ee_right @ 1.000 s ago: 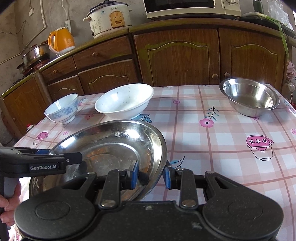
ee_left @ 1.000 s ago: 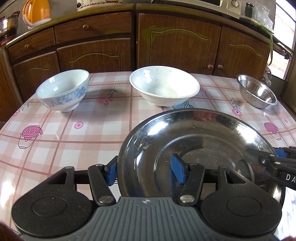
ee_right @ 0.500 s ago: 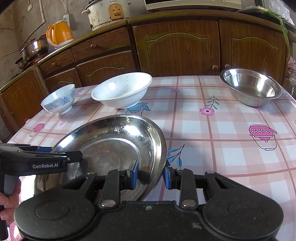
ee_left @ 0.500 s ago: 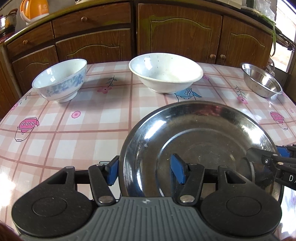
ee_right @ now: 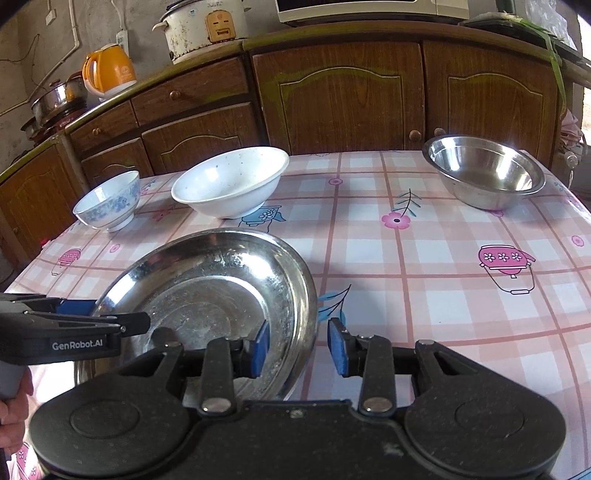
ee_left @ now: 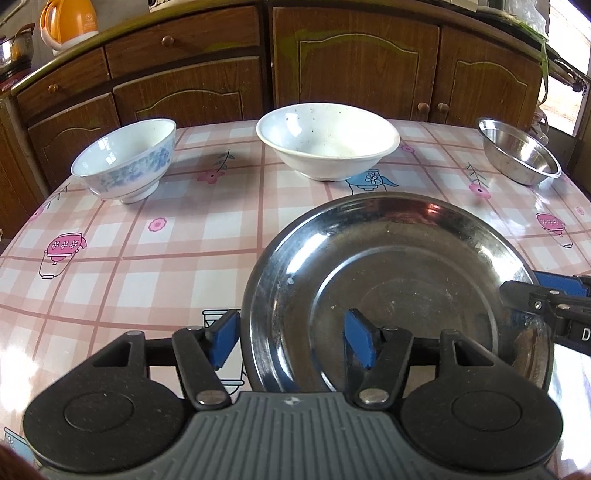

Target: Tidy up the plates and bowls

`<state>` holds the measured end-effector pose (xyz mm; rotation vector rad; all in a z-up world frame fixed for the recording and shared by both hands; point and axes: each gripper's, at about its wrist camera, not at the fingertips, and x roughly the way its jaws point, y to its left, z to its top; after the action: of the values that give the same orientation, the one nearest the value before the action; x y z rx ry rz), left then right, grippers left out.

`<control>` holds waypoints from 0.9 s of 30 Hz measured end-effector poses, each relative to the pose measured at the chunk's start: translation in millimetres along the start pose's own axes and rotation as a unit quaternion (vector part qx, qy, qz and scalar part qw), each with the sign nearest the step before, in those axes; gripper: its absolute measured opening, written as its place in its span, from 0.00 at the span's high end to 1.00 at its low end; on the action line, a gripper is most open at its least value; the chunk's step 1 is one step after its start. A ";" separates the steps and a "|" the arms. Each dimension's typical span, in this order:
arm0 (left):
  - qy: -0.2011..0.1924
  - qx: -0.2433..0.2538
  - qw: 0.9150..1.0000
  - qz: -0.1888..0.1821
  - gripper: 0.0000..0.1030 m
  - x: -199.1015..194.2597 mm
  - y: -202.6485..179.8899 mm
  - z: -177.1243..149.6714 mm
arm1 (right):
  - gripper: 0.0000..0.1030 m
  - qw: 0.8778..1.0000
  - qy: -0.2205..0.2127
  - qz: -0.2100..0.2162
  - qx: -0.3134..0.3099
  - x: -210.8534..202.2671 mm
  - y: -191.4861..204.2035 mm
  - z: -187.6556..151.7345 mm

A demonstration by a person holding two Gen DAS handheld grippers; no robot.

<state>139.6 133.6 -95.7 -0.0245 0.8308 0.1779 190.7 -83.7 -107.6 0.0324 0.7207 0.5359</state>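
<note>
A large steel plate point(ee_left: 399, 295) point(ee_right: 210, 291) lies on the checked tablecloth at the front. My left gripper point(ee_left: 290, 338) is open, its fingers straddling the plate's left rim. My right gripper point(ee_right: 299, 347) is open too, its fingers straddling the plate's right rim. Each gripper shows in the other's view. Behind the plate stand a white bowl point(ee_left: 327, 147) point(ee_right: 231, 181), a blue-flowered bowl point(ee_left: 125, 158) point(ee_right: 107, 201) at the left and a steel bowl point(ee_left: 519, 155) point(ee_right: 484, 170) at the right.
The table point(ee_right: 424, 258) ends close behind the bowls, with brown cupboards point(ee_right: 351, 92) beyond. A kettle point(ee_right: 109, 72), a rice cooker point(ee_right: 203, 27) and pots stand on the counter. My hand shows at the left edge of the right wrist view.
Both grippers opened wider around the plate's rims. The plate came down flatter onto the table, and both cameras drew back slightly.
</note>
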 end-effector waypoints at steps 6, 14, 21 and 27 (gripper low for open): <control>0.009 -0.025 1.000 0.014 0.21 -17.6 2.1 -5.3 | 0.42 1.000 -0.008 -0.006 0.008 -24.2 -5.2 -0.4; 0.010 -0.046 0.998 0.029 0.08 -50.0 -3.8 -10.4 | 0.29 1.000 -0.020 -0.002 0.019 -67.6 -6.8 -3.9; 0.013 -0.058 0.998 0.011 0.04 -71.2 -17.1 -14.4 | 0.22 1.000 -0.015 -0.005 0.025 -96.0 -12.2 -9.2; 0.009 -0.045 0.999 -0.003 0.03 -83.4 -36.0 -16.8 | 0.22 0.999 -0.014 -0.016 0.038 -114.9 -24.1 -17.9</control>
<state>78.2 84.2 -47.3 -0.1144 0.8406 0.2094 118.7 -162.2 -55.0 0.0996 0.7123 0.4765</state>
